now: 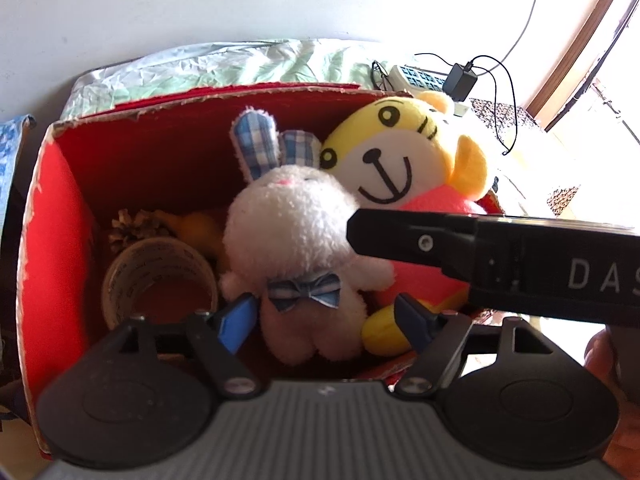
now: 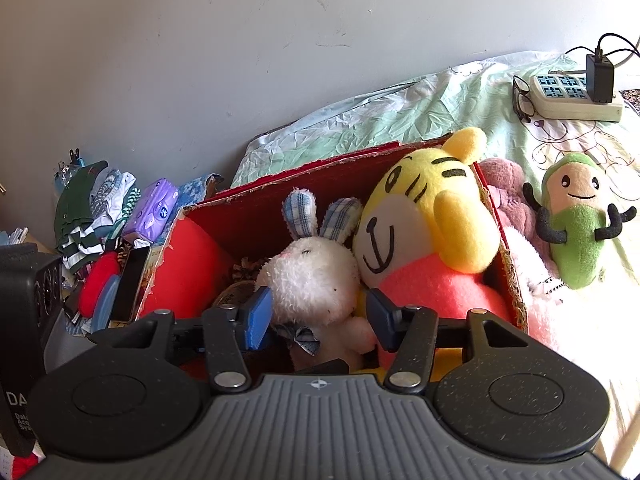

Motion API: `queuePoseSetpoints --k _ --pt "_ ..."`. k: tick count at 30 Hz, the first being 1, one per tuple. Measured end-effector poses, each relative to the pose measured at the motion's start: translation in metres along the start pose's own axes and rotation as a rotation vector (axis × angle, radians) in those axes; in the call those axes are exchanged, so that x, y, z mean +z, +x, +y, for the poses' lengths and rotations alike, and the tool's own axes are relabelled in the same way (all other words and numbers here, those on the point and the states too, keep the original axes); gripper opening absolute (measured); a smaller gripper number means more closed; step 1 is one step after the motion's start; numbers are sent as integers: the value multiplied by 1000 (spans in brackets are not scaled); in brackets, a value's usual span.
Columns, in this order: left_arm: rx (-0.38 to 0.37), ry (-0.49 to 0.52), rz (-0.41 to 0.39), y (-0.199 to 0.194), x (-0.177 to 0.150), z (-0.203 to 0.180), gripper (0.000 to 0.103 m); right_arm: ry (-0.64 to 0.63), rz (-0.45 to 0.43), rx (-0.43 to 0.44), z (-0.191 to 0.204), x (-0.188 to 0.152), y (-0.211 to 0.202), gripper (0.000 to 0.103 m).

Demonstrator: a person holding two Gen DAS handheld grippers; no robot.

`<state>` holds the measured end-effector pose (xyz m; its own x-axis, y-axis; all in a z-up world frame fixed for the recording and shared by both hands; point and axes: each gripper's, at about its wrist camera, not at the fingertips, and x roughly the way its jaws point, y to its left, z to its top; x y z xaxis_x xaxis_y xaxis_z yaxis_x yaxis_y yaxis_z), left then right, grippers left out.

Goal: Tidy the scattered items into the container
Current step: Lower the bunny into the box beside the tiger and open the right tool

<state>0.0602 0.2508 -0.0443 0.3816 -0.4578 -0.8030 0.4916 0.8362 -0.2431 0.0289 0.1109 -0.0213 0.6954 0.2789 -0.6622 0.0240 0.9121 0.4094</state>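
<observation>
Both grippers point down into the red box [image 1: 48, 216]. The left gripper [image 1: 326, 320] is spread around the white bunny [image 1: 296, 232], not squeezing it. The right gripper [image 2: 316, 316] is spread beside the bunny too. Its black body hides part of the tiger [image 1: 400, 160]. The fluffy bunny wears a blue bow.

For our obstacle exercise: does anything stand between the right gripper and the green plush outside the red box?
Yes. The tiger plush, the red box wall and a pink plush lie between the right gripper and the green plush.
</observation>
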Motion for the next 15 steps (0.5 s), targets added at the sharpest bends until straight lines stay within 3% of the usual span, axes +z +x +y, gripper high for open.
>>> queuePoseSetpoints --k 15 --pt "76 1 -41 -21 -5 -8 87 6 -48 -17 0 -12 -12 56"
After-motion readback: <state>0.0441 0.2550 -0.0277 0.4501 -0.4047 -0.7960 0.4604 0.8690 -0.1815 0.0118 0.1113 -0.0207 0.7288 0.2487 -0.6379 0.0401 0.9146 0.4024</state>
